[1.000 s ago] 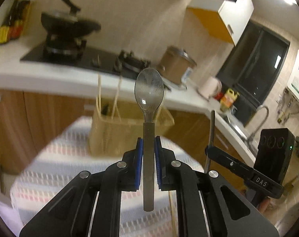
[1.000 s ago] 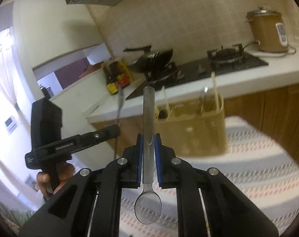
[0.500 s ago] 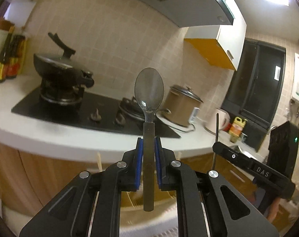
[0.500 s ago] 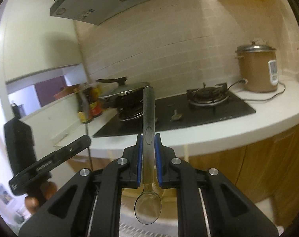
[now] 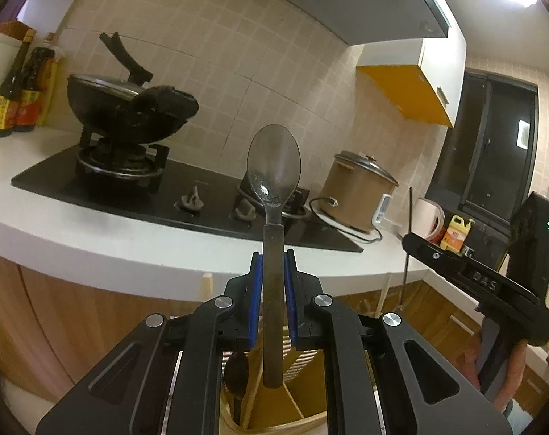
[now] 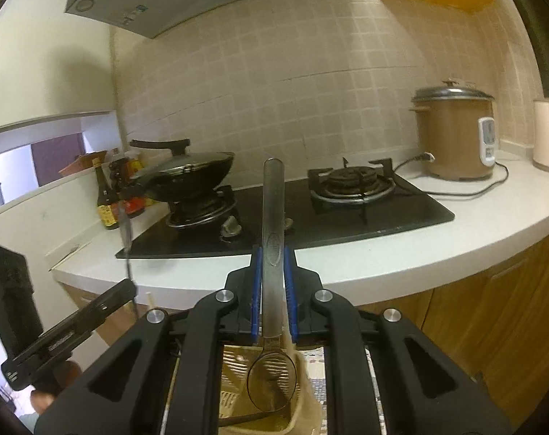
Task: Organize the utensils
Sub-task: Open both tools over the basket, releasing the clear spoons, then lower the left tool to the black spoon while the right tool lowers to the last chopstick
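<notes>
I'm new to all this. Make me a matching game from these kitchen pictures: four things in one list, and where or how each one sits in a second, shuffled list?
Things:
1. black lidded wok
2. brown rice cooker with steel lid
3. metal spoon in the left gripper
4. metal spoon in the right gripper

Places or states:
A. bowl end down, over the yellow basket
B. on the gas burner
C. bowl end up
D. on the white countertop, plugged in

Pairs: 1-B, 2-D, 3-C, 4-A

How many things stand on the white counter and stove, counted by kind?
Wok: 1
Rice cooker: 1
Kettle: 1
Sauce bottles: 2 clearly seen; more may stand behind
Yellow bottle: 1
Total: 6
</notes>
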The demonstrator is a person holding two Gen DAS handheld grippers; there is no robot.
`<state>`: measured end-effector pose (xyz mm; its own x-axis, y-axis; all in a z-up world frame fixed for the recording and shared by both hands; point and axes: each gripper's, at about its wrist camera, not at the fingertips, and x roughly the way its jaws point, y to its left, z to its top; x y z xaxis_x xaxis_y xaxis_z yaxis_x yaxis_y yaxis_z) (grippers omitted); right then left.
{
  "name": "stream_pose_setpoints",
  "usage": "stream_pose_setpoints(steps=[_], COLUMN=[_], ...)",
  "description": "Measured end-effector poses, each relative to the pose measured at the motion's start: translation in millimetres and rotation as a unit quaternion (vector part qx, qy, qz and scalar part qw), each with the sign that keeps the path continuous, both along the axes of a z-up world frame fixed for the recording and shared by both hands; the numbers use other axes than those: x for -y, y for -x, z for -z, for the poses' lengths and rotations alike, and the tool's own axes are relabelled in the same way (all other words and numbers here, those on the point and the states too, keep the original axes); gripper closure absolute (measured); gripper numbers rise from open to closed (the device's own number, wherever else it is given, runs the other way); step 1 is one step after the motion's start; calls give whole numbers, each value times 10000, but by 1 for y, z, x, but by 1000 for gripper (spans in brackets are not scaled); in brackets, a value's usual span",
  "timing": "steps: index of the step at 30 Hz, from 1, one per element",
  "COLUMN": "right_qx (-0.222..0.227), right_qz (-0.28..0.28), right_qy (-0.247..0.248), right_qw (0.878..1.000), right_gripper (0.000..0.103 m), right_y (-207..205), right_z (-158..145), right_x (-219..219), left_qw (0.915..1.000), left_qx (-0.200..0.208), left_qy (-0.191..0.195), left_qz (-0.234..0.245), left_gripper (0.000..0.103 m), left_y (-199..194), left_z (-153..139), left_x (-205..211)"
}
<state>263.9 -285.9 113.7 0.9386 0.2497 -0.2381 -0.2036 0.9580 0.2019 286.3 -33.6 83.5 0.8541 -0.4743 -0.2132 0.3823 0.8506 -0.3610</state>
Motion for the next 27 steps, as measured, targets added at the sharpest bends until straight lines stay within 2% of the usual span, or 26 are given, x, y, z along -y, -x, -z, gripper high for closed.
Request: stream_pose_setpoints(steps=[6, 12, 13, 14, 15, 17, 18, 20, 22, 23, 27], right_qx=[5, 27, 17, -20, -87, -160, -227, -366, -451, -508, -860], right_qz=[54, 39, 50, 37, -43, -113, -186, -326, -350, -357, -308], right_qy=[-58, 112, 126, 149, 166, 148, 129, 83, 20, -55, -116], right_qw=[10000, 9999, 9999, 9999, 9998, 9997, 9995, 9988, 9984, 9981, 9958], right_gripper=[93, 93, 93, 92, 92, 91, 89, 74, 63, 59, 58], right_y=[-4, 11, 15, 19, 25, 36, 42, 57, 73, 83, 115], right_z=[10, 12, 12, 13, 13, 12, 11, 9, 7, 6, -2], right_x=[1, -7, -7, -8, -8, -5, -4, 0, 4, 7, 11], left_qw=[9999, 9998, 9998, 9998, 9997, 9997, 9997, 9995, 9988, 9979, 9936], left_qx=[21, -85, -120, -141, -178, -196, -215, -286, -460, -606, -1062], left_qy=[-97, -130, -127, -109, -94, -67, -34, 18, 15, 5, -73], left_qz=[35, 86, 65, 79, 108, 84, 95, 115, 158, 205, 375], left_gripper=[93, 93, 92, 83, 78, 77, 77, 70, 64, 64, 64], left_y=[1, 5, 7, 10, 12, 23, 30, 43, 58, 67, 97], left_z=[6, 11, 12, 11, 11, 6, 2, -4, -9, -12, -16], left_x=[1, 0, -1, -3, -5, -11, -17, -25, -32, -35, -42])
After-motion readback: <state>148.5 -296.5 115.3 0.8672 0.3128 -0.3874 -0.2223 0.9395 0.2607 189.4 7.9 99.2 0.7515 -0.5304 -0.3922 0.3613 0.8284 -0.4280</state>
